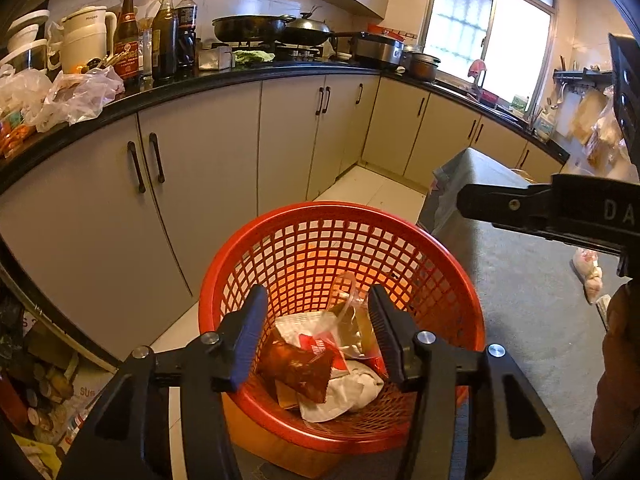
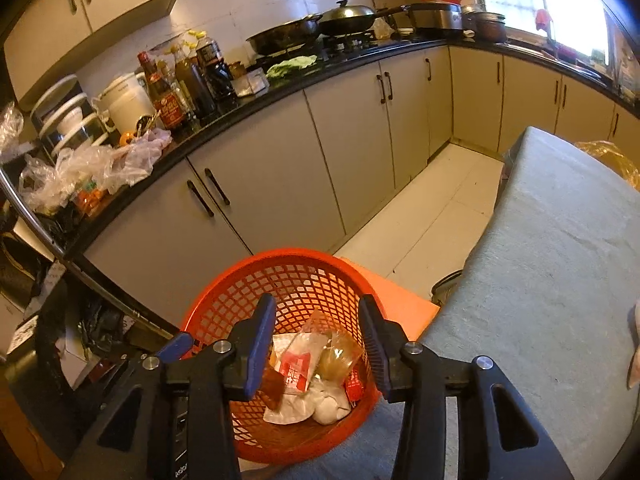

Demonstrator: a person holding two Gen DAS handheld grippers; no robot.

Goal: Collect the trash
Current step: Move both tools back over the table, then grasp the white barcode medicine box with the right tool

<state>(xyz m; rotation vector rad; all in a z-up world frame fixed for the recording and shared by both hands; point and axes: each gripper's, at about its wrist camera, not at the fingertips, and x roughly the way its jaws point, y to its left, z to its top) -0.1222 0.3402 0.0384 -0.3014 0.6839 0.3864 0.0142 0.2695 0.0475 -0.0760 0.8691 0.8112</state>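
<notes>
Both grippers are held released above the red plastic lattice basket point(image 1: 340, 264), with nothing between the jaws: the left gripper point(image 1: 316, 336) and the right gripper point(image 2: 316, 346) are each seen spread wide over the basket mouth. The collected trash is located inside the basket: a brown foil wrapper point(image 1: 296, 368), a clear crumpled plastic bag point(image 1: 348, 320), a red-and-white sachet point(image 2: 294, 372) and white crumpled paper point(image 2: 328, 404). The brown foil wrapper lies with its long axis running from lower right to upper left in the left wrist view, one end tilted up against the basket wall. The clear bag stands roughly upright, its open neck pointing towards the rim. A light bag standing this high is judged liable to be snagged by a descending finger and dragged out. The basket appears to sit at the edge of the grey cloth-covered table point(image 2: 560, 260); a sideways knock from either gripper could tip it to the floor.
</notes>
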